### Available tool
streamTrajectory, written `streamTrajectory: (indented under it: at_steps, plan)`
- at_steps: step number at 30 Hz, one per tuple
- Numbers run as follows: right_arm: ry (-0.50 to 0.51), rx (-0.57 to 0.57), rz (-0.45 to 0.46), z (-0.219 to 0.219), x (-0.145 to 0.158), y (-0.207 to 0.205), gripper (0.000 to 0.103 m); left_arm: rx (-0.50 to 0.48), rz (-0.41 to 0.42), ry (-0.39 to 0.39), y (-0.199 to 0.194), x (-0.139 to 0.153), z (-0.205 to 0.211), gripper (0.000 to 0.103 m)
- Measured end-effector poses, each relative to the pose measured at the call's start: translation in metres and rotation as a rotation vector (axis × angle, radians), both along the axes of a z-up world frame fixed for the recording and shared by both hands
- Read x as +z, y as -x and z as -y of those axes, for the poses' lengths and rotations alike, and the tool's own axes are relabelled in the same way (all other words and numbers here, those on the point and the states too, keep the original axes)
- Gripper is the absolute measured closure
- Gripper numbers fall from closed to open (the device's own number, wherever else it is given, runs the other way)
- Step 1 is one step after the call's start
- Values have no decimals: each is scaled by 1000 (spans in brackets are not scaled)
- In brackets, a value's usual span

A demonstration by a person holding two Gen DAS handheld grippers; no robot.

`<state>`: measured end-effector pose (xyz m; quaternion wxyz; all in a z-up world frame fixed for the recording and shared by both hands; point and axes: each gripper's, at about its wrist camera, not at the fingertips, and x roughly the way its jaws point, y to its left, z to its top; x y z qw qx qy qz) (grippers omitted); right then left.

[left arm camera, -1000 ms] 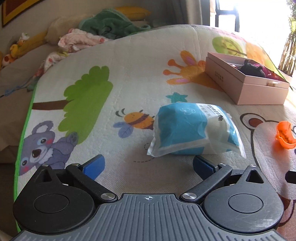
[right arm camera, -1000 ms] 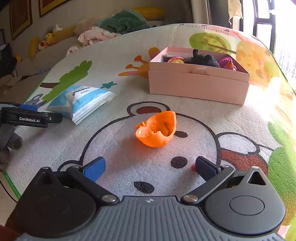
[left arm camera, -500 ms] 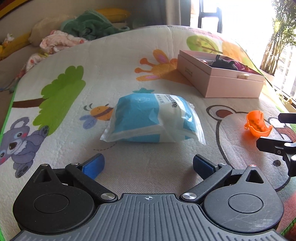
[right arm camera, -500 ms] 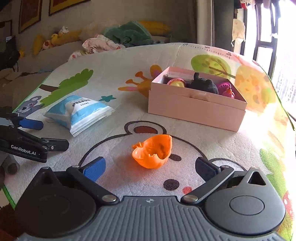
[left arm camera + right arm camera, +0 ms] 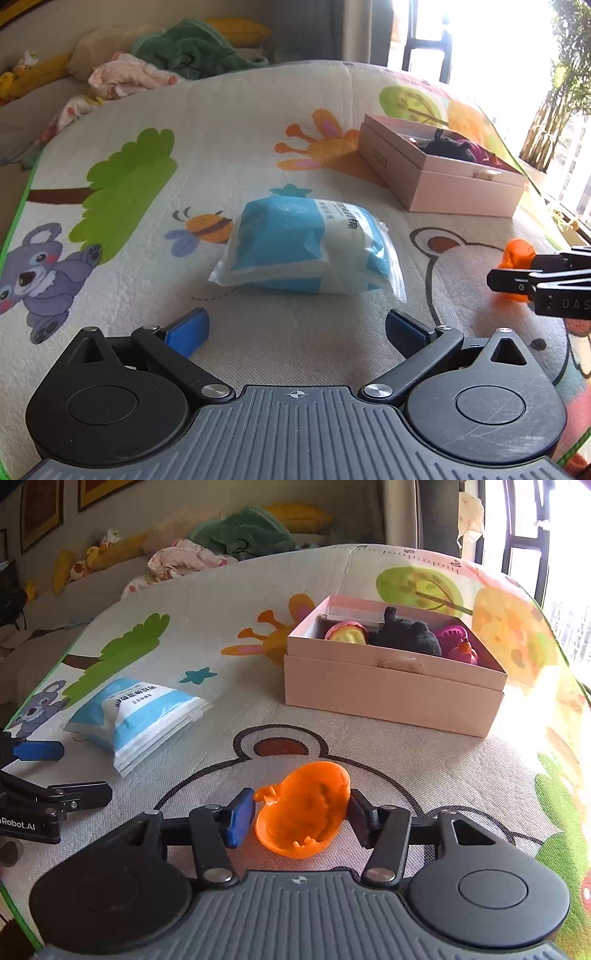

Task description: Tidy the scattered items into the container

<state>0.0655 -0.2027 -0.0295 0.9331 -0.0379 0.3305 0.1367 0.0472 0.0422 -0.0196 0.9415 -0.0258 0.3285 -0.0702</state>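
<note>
An orange toy mould sits between the pads of my right gripper, which is shut on it just above the play mat; it also shows in the left wrist view. A blue and white soft pack lies on the mat just ahead of my left gripper, which is open and empty; the pack also shows in the right wrist view. The pink box stands beyond the mould and holds a black plush and several small toys.
The cartoon play mat covers the surface, with its green edge at the left. Clothes and cushions lie on the sofa behind. The pink box also shows at the right in the left wrist view. A bright window is at the right.
My right gripper moved forward around the orange mould and closed on it. My left gripper stayed open and came a little closer to the blue pack.
</note>
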Motion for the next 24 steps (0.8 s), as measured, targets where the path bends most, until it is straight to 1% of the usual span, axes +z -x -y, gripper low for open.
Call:
streamTrajectory:
  at_steps: [1,2,5,8,11,13,15,16,18,21,22,24]
  plan:
    - [2,0,10,3,2,5,49,1,19,21,1,5,-2,0]
    - [4,-1,19,5,3,9,49,3,41,24,2,12,-2,0]
    - [1,-7,24,12,5,19,49,3,92,-19,-2,28,5,0]
    - [-13,-14,17,15,4,23,49,-8,119,-60,-14,37,16,0]
    - [-17,-11,17,12,3,24,49,-36,141,-122,-23,35,31,0]
    - [-14,-2,16,12,3,25,49,-32,120,-184,-33,26,39,0]
    - [-9,2,16,11,3,26,49,-9,88,-223,-42,17,42,0]
    - [-9,2,15,12,2,26,49,4,76,-228,-46,12,41,0]
    - [-8,-2,19,13,2,28,48,10,59,-207,-50,9,38,0]
    - [5,2,29,13,0,31,37,9,34,-176,-58,6,34,0]
    - [8,2,34,13,0,32,31,13,27,-163,-60,5,32,0]
    - [9,5,42,12,0,32,27,19,25,-149,-64,5,29,0]
